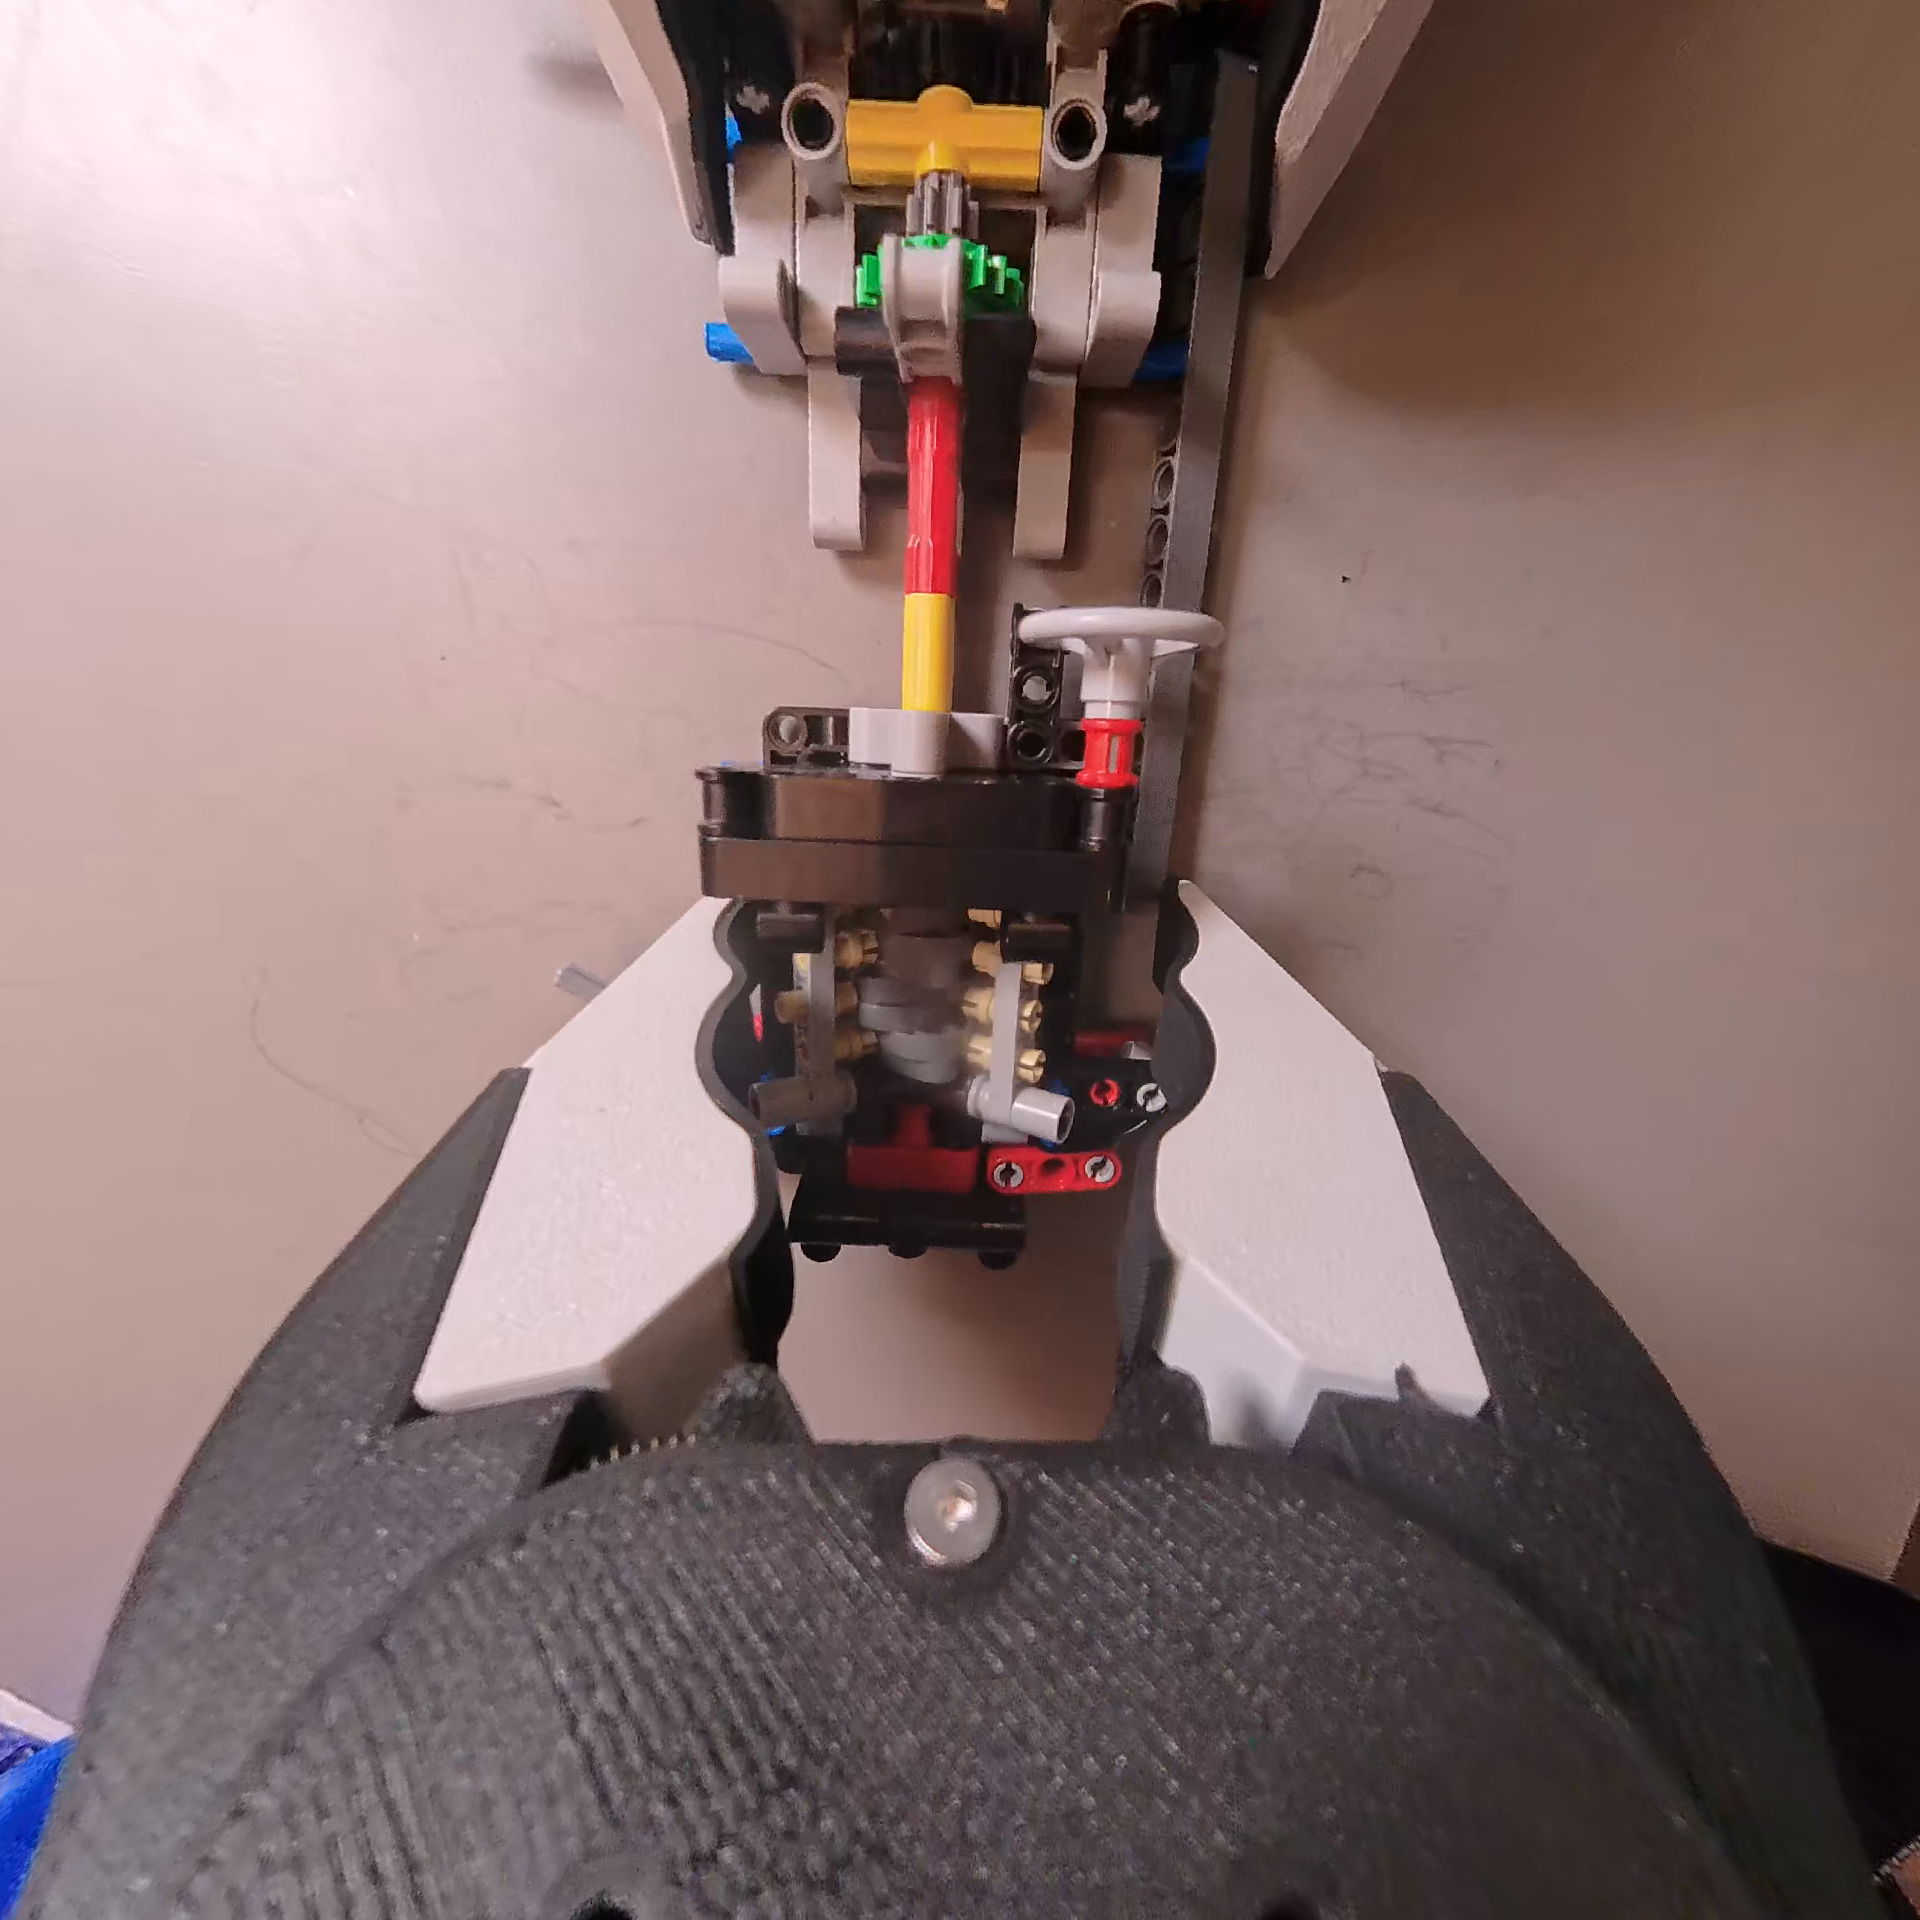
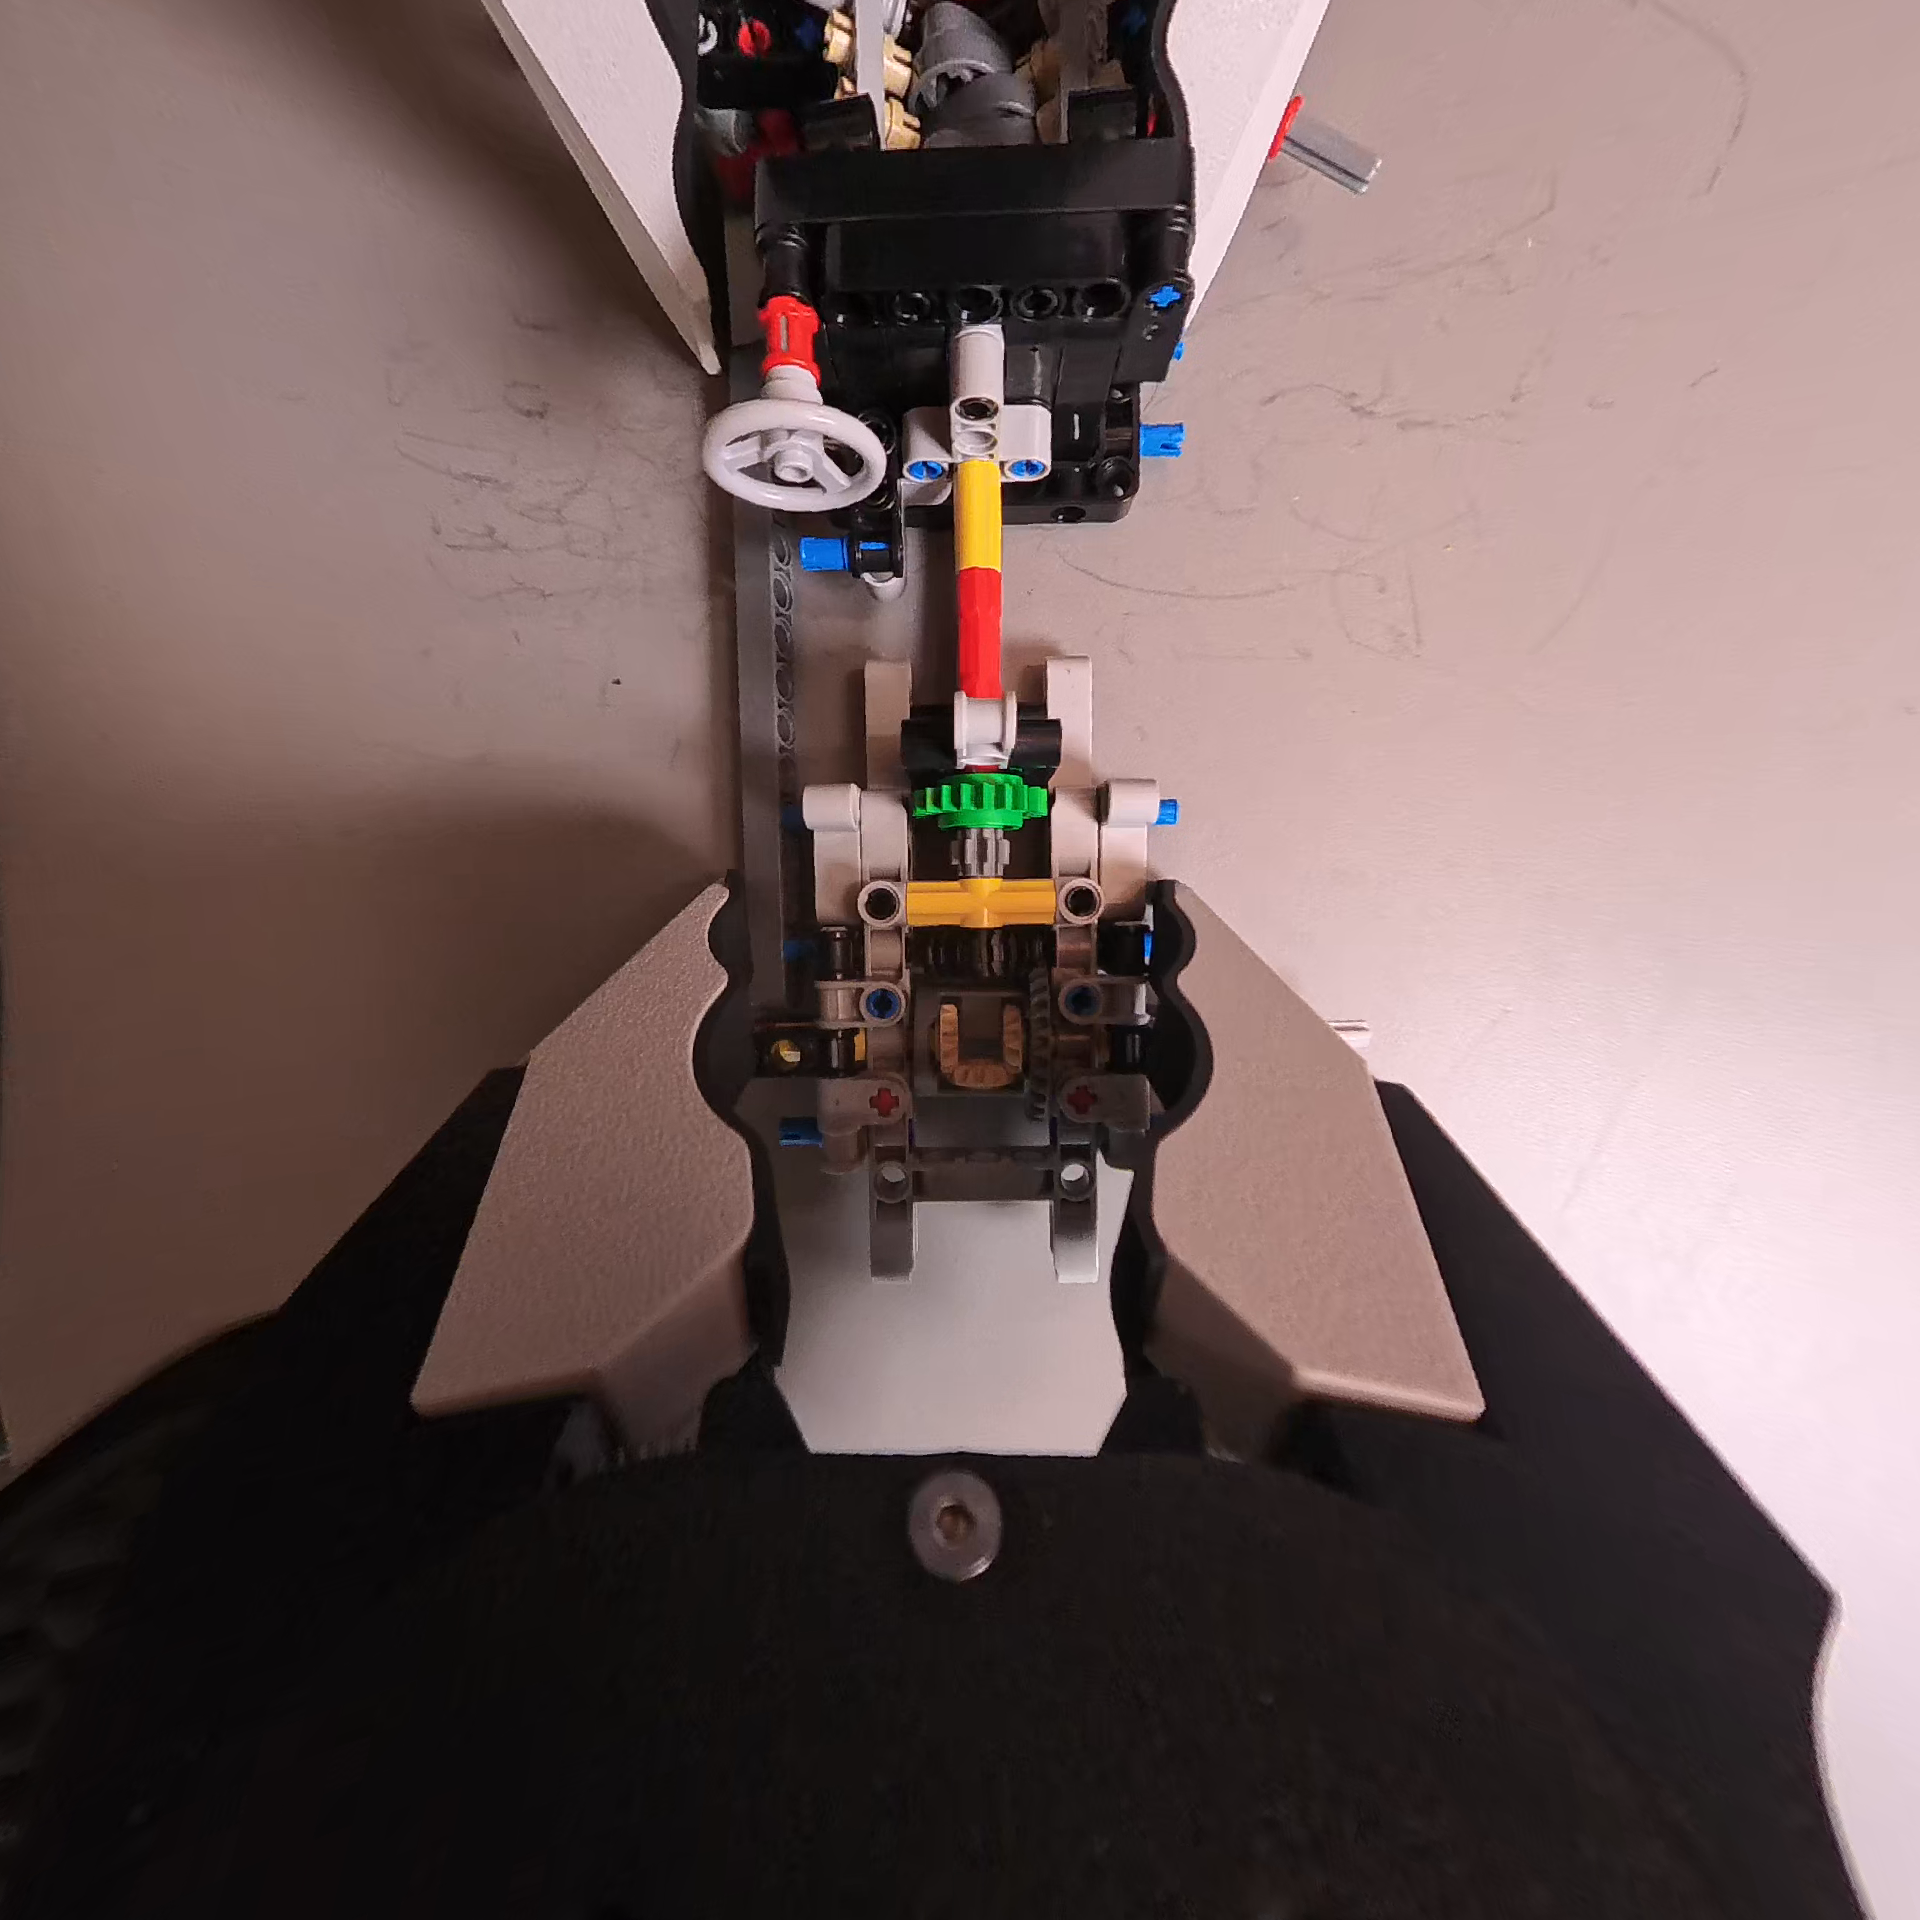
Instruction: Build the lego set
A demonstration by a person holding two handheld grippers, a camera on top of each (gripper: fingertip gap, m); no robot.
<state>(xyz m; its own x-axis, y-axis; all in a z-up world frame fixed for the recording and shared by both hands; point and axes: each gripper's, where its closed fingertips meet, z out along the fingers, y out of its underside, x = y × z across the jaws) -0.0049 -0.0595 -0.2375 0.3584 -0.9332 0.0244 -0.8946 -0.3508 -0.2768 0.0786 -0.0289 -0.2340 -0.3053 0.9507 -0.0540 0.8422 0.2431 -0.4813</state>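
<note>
Lego chassis (image 1: 935,810) spans beige desk (image 1: 364,623), held at both ends: left claw (image 1: 951,1049) clamps engine block end, right claw (image 2: 961,1023) clamps differential end; red-yellow axle (image 2: 977,582) between.

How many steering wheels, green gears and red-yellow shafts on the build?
Steering wheel: 1
Green gear: 1
Red-yellow shaft: 1
Total: 3, all on the build

The lego chassis (image 1: 914,831) lay lengthwise on the table, black engine block one end, grey differential housing (image 2: 977,997) the other (red-and-yellow axle (image 2: 977,592) joining them).
</note>
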